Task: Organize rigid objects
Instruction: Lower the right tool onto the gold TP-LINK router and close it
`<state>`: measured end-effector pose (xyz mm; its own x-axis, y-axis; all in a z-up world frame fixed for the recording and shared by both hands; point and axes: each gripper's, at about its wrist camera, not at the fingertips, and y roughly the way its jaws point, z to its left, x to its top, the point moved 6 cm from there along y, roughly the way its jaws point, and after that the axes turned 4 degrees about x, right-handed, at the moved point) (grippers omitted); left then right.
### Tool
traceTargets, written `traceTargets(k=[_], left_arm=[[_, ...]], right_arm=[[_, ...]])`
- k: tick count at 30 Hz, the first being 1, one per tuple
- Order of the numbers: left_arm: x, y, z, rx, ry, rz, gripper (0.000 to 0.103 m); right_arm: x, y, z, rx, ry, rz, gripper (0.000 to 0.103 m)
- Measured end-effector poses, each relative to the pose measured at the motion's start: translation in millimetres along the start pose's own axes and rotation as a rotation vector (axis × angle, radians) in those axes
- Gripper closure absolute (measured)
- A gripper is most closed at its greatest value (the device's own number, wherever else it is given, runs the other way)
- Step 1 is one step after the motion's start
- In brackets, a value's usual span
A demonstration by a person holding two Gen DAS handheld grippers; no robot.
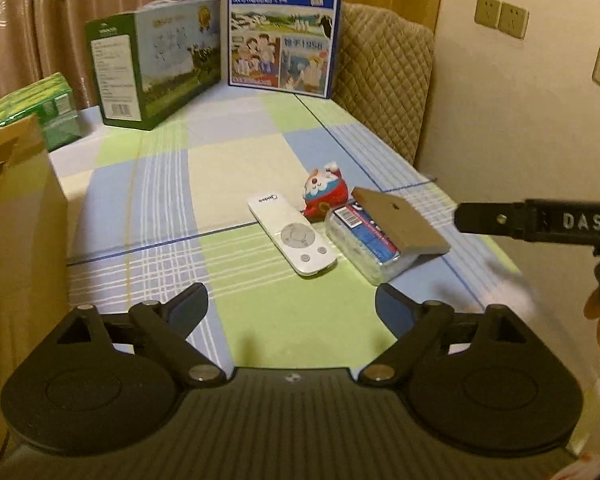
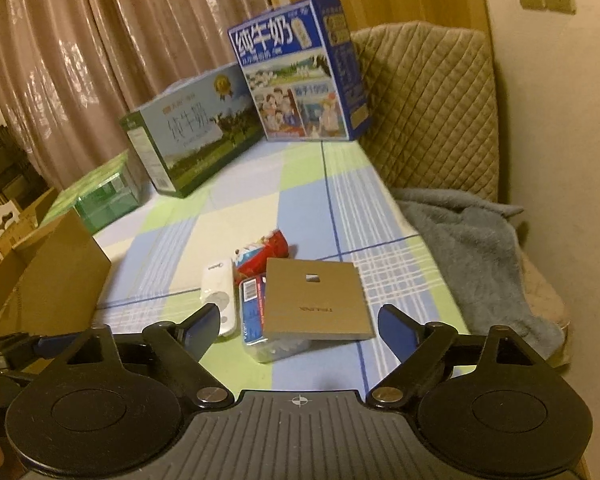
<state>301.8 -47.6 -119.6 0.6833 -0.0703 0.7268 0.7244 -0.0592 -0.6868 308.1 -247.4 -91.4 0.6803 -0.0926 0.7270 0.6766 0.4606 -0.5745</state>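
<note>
A white remote control lies on the checked tablecloth. Beside it on the right lies a clear plastic box with a blue label, with a flat brown square box resting tilted on top. A red and white toy figure lies just behind them. My left gripper is open and empty, just short of the remote. My right gripper is open and empty, hovering over the near edge of the brown box; its arm shows at the right of the left wrist view.
A cardboard box stands at the left. A green pack, a green milk carton and a blue milk carton stand at the back. A quilted chair with a grey blanket is right of the table.
</note>
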Motion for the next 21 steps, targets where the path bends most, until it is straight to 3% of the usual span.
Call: traceTargets(k=[13, 21], left_arm=[[-13, 38, 7, -0.004, 0.018, 0.036, 0.009], [-10, 46, 5, -0.03, -0.002, 0.041, 0.009]], right_arm=[[3, 63, -21, 0.008, 0.027, 0.068, 0.015], [1, 86, -41, 0.038, 0.14, 0.104, 0.015]])
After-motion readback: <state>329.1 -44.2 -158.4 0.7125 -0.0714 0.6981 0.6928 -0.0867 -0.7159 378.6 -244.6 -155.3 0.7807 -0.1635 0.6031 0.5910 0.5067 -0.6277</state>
